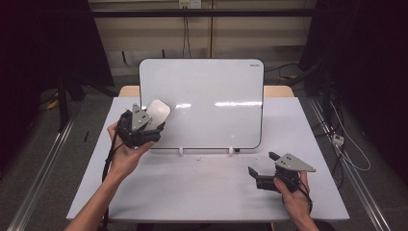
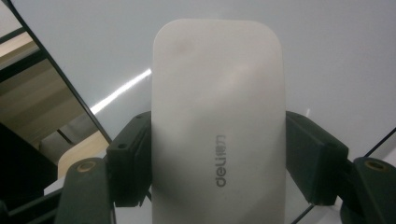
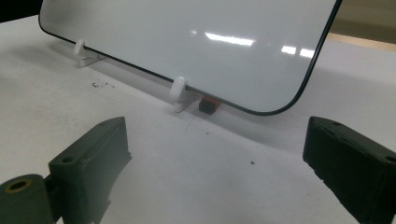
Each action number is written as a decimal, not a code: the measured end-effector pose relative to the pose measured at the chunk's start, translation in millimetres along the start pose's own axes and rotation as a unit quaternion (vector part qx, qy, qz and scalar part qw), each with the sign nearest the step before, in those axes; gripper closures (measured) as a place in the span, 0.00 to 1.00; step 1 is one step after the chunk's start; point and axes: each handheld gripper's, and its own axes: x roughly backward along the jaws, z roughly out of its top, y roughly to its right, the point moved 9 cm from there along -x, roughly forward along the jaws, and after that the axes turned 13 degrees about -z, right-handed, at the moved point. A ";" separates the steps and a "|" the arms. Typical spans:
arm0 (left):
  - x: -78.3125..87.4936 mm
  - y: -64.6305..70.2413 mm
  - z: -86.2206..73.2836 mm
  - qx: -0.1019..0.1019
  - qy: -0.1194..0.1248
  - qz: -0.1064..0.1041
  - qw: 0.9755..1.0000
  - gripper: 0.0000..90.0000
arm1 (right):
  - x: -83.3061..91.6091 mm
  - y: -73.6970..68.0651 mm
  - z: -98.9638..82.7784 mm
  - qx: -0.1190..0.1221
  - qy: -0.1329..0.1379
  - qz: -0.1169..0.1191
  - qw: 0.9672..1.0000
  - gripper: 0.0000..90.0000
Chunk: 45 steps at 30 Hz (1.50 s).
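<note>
Leaning back on two small white clip stands (image 3: 178, 89), a white-faced whiteboard (image 1: 207, 96) with a thin dark rim stands toward the far edge of the white surface (image 1: 202, 187), its bottom edge resting on the surface and its face tilted toward the person

At the whiteboard's left side, the left gripper (image 1: 153, 120) is raised off the surface in the person's left hand (image 1: 124, 153), its fingers (image 2: 128, 161) clamped on the two long sides of a white deli-branded whiteboard eraser (image 2: 218, 121). In the left gripper view the eraser stands upright between the fingers with its broad smooth back toward the camera and the board's face right behind it; whether its far side is touching the board cannot be told. In the high view the eraser sits over the board's left part, about midway up

Near the right front corner of the surface, the right gripper (image 1: 262, 166) is held low in the person's right hand (image 1: 294, 195), well apart from the board. Its fingers (image 3: 93, 156) are spread wide with nothing between them, pointing toward the board's lower right corner. A small orange-and-black block (image 3: 209, 104) lies on the surface just under the board's bottom edge, beside the right clip stand. A few dark specks mark the surface in front of the board
</note>
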 end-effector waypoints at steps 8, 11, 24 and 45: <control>-0.4 3.6 -14.2 0.006 -0.009 -0.004 1.000 0.35 | -2.7 -2.2 1.3 -0.002 -0.002 0.001 1.000 0.08; -2.3 4.0 -18.5 0.007 -0.013 -0.003 1.000 0.35 | -2.9 -4.2 1.1 0.001 -0.003 0.003 1.000 0.08; -24.8 9.0 -26.9 -0.012 -0.036 0.010 0.999 0.35 | -0.4 -2.9 1.2 0.004 0.002 0.006 1.000 0.08; -42.6 7.4 -35.7 -0.019 -0.058 0.019 0.998 0.33 | 3.9 -2.0 0.0 0.003 0.003 0.005 1.000 0.08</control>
